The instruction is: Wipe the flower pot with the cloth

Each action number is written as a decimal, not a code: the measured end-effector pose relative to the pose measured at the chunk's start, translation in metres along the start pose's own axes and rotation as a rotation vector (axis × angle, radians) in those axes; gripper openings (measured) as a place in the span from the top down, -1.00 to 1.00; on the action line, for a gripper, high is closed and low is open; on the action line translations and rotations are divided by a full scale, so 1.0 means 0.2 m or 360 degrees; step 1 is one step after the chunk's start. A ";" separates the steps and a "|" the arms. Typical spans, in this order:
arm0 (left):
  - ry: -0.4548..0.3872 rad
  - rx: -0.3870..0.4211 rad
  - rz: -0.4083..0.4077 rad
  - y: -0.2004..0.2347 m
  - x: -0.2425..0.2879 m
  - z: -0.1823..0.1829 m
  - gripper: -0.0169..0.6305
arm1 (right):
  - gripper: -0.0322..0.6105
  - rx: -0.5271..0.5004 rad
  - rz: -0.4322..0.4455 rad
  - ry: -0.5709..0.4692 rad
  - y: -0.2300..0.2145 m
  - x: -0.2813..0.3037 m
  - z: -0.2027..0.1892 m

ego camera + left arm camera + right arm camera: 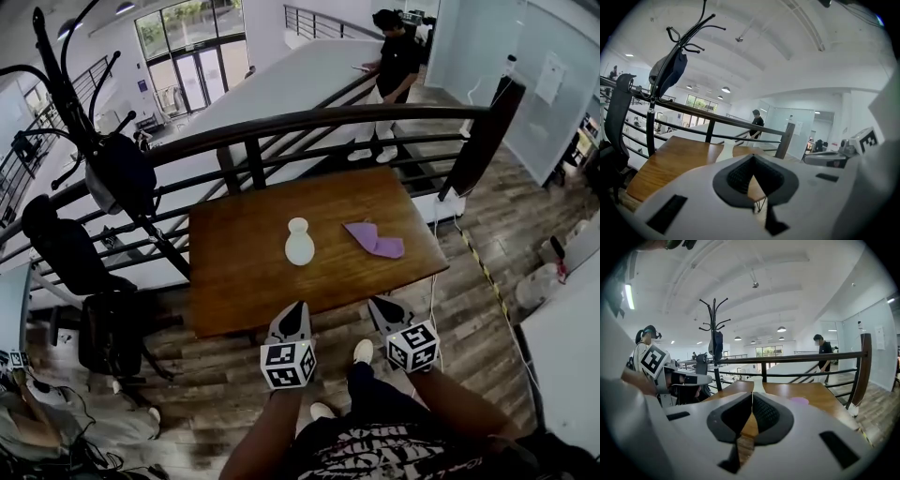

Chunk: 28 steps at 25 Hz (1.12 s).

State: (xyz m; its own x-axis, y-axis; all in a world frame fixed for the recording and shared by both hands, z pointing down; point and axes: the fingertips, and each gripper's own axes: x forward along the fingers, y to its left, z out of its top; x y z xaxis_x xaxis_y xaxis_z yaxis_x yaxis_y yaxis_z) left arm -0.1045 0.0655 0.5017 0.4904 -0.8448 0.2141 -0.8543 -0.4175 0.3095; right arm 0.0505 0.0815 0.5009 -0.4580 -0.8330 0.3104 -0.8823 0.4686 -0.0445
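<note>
A white flower pot [299, 243] stands upright near the middle of the wooden table [244, 272]. A purple cloth [374, 239] lies crumpled to its right. Both grippers hover at the table's near edge, short of both things. My left gripper [296, 308] is shut and empty, in line with the pot. My right gripper [381, 304] is shut and empty, below the cloth. In the left gripper view the pot [725, 151] shows just past the closed tips [752, 158]. In the right gripper view the pot [757, 383] and cloth [799, 400] lie beyond the closed tips [752, 394].
A dark railing [309, 127] runs behind the table. A coat rack [89, 122] with a hanging bag and a black office chair [70, 253] stand to the left. A person [389, 75] stands far off beyond the railing. A white desk edge [562, 366] lies at the right.
</note>
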 end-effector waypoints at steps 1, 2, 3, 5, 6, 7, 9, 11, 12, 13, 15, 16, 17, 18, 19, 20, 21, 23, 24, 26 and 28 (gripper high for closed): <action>0.0003 0.0004 0.0007 0.01 0.01 0.00 0.95 | 0.90 0.0005 0.0000 -0.0004 -0.01 0.02 0.00; 0.0008 0.0006 0.0014 0.02 0.03 -0.01 0.95 | 0.90 0.0009 0.0002 -0.0007 -0.02 0.04 0.00; 0.0013 0.0007 0.0021 0.04 0.04 -0.02 0.95 | 0.90 0.0014 0.0006 -0.0008 -0.03 0.06 0.00; 0.0029 0.0011 0.0034 0.06 0.09 -0.04 0.95 | 0.90 0.0021 0.0017 -0.0008 -0.06 0.10 -0.01; 0.0039 0.0016 0.0038 0.07 0.12 -0.05 0.95 | 0.90 0.0023 0.0022 -0.0008 -0.07 0.13 -0.02; 0.0048 0.0021 0.0039 0.08 0.15 -0.05 0.95 | 0.90 0.0024 0.0025 -0.0008 -0.10 0.16 -0.02; 0.0066 0.0031 0.0037 0.08 0.23 -0.06 0.95 | 0.90 0.0029 0.0027 -0.0007 -0.16 0.21 -0.02; 0.0088 0.0038 0.0039 0.09 0.32 -0.06 0.95 | 0.90 0.0040 0.0028 -0.0002 -0.23 0.27 -0.01; 0.0102 0.0041 0.0042 0.09 0.36 -0.07 0.95 | 0.90 0.0047 0.0032 0.0003 -0.26 0.31 -0.01; 0.0116 0.0043 0.0048 0.10 0.40 -0.07 0.95 | 0.90 0.0053 0.0037 0.0010 -0.29 0.34 -0.02; 0.0144 0.0036 0.0058 0.12 0.48 -0.09 0.95 | 0.90 0.0064 0.0049 0.0029 -0.35 0.41 -0.03; 0.0157 0.0031 0.0062 0.13 0.52 -0.09 0.95 | 0.90 0.0068 0.0053 0.0039 -0.39 0.44 -0.03; 0.0169 0.0027 0.0065 0.13 0.56 -0.10 0.95 | 0.90 0.0072 0.0057 0.0049 -0.42 0.46 -0.03; 0.0181 0.0024 0.0066 0.13 0.61 -0.10 0.95 | 0.90 0.0075 0.0060 0.0060 -0.46 0.49 -0.03; 0.0192 0.0021 0.0066 0.12 0.66 -0.10 0.95 | 0.90 0.0075 0.0063 0.0071 -0.50 0.51 -0.04; 0.0202 0.0017 0.0065 0.12 0.71 -0.11 0.95 | 0.90 0.0076 0.0065 0.0083 -0.54 0.53 -0.04; 0.0212 0.0011 0.0063 0.12 0.76 -0.12 0.95 | 0.90 0.0078 0.0066 0.0096 -0.58 0.56 -0.06; 0.0235 0.0000 0.0057 0.12 0.87 -0.14 0.95 | 0.90 0.0088 0.0063 0.0127 -0.67 0.61 -0.08; 0.0247 -0.0004 0.0053 0.12 0.92 -0.15 0.95 | 0.90 0.0093 0.0061 0.0144 -0.71 0.64 -0.09; 0.0269 -0.0013 0.0046 0.11 1.03 -0.15 0.95 | 0.90 0.0099 0.0064 0.0176 -0.79 0.70 -0.10; 0.0293 -0.0020 0.0040 0.10 1.13 -0.16 0.95 | 0.90 0.0099 0.0072 0.0219 -0.87 0.75 -0.12</action>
State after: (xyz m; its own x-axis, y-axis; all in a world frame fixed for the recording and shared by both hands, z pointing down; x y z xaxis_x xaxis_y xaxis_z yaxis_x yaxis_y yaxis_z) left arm -0.0054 -0.1240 0.5860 0.4934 -0.7787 0.3877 -0.8649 -0.3921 0.3133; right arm 0.1379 -0.1188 0.5785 -0.4822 -0.7610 0.4339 -0.8680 0.4823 -0.1187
